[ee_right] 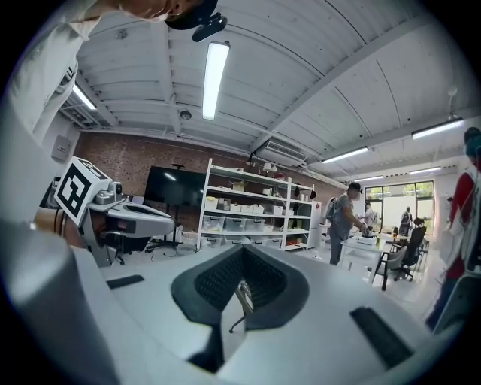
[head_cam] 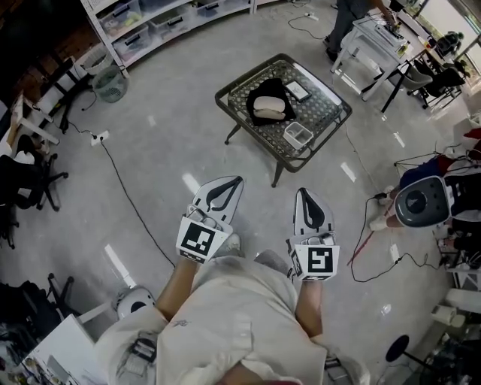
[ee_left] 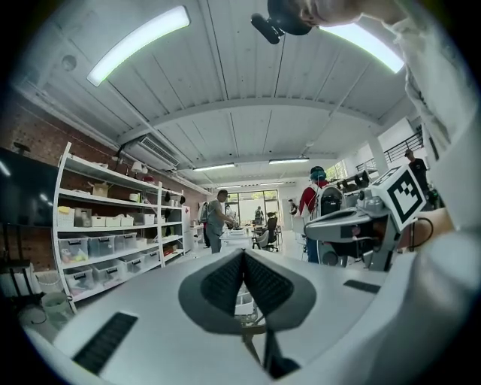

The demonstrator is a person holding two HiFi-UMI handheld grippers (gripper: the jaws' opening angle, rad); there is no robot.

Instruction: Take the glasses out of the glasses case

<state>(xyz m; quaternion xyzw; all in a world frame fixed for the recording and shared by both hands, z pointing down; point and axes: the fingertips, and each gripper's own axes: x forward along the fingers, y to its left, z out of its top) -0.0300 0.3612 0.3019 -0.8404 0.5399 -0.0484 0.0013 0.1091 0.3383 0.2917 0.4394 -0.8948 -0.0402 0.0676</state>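
Left of the left gripper point(head_cam: 237, 180), a black cable point(head_cam: 128, 197) trails over the grey floor point(head_cam: 173, 143) from a power strip point(head_cam: 99, 137). Farther off on that side stand a wastebasket point(head_cam: 111, 83) and white shelving point(head_cam: 150, 22) loaded with bins. The left gripper is held level, jaws clenched together and empty; its own view shows the pads point(ee_left: 225, 282) meeting at the tip with nothing between them. Ahead of both grippers, well apart from them and slightly nearer the right one's line, stands a low dark table point(head_cam: 244, 120) with a mesh top. The glasses case point(head_cam: 272, 85) lies open on the table's middle, with a pale object point(head_cam: 269, 107) resting in it; whether that is the glasses cannot be made out. Just beyond the case lies a flat card point(head_cam: 297, 91), and on the table's near right part sits a small clear container point(head_cam: 298, 134). Bare floor lies between the jaw tips and the table's near edge. The right gripper point(head_cam: 304, 192) is also level, jaws closed tight on nothing. To its right, red and black leads point(head_cam: 367, 244) cross the floor beside a round grey-and-white device point(head_cam: 421, 201); farther ahead on that side a person point(head_cam: 344, 22) stands at a white desk point(head_cam: 376, 37).
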